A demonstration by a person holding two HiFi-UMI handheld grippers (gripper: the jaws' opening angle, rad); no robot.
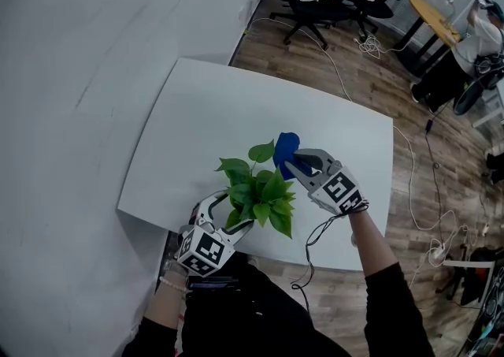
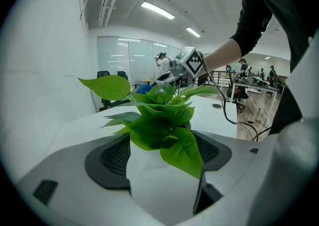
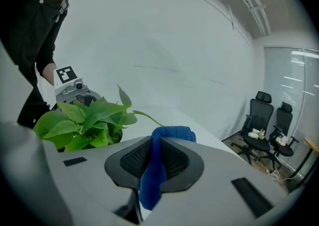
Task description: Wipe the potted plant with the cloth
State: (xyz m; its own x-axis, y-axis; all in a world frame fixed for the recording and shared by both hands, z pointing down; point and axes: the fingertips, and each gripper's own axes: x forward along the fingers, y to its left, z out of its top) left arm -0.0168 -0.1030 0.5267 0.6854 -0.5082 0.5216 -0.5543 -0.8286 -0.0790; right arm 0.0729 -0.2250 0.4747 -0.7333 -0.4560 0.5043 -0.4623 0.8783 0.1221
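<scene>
Underneath, white pot [image 2: 149, 177] (overhead: leaves [image 1: 264, 190])

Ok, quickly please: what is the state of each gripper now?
Left gripper: closed on the potted plant, at its white pot.
Right gripper: closed on the blue cloth.

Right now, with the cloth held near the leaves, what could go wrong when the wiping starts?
1. The right gripper pinches only a fold of the blue cloth; dragging it across leaves may pull it loose.
2. The potted plant, held by the left gripper, stands on the table close to its front edge; a hard push might tip it off.
</scene>
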